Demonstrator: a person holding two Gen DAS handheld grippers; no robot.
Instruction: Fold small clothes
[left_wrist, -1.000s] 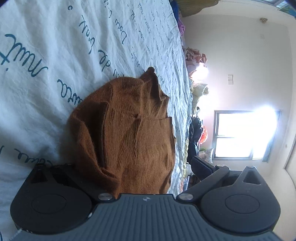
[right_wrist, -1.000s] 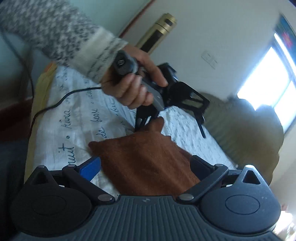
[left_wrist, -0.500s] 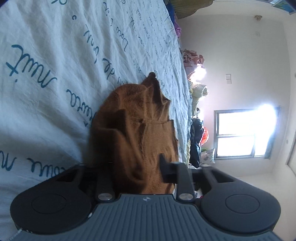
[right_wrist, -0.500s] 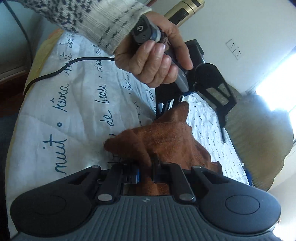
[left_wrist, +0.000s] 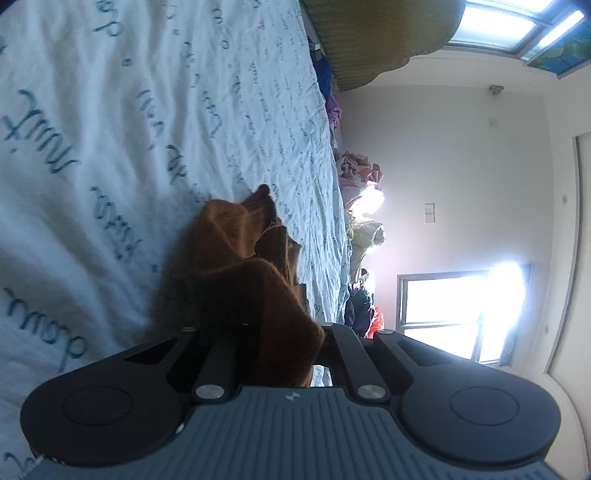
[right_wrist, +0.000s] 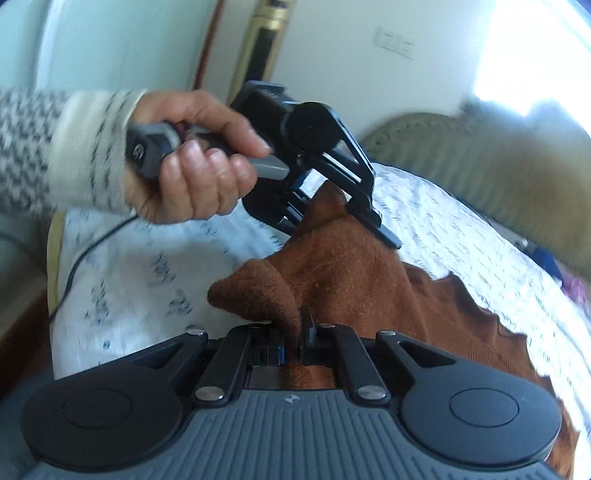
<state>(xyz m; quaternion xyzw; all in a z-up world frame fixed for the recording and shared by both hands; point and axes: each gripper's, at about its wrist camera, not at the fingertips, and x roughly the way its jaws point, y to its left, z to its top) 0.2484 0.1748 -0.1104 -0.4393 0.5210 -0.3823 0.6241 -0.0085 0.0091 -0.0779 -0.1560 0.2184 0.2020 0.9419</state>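
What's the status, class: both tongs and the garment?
Left tongs shut on brown garment. Right tongs shut on it. Garment lifted above sheet. Nothing obstructing.

Garment (right_wrist: 354, 273) lies on the bed sheet (right_wrist: 454, 229), bunched. Right gripper (right_wrist: 295, 332) at its near edge, fold pinched between the fingers. Left gripper (right_wrist: 310, 206) at the far corner, cloth rising into it; hand (right_wrist: 188, 162) left of it. Cable (right_wrist: 92, 243) on the sheet, far left. Clothes pile (left_wrist: 362, 173) beyond the bed's edge; window (left_wrist: 461, 314) behind that.
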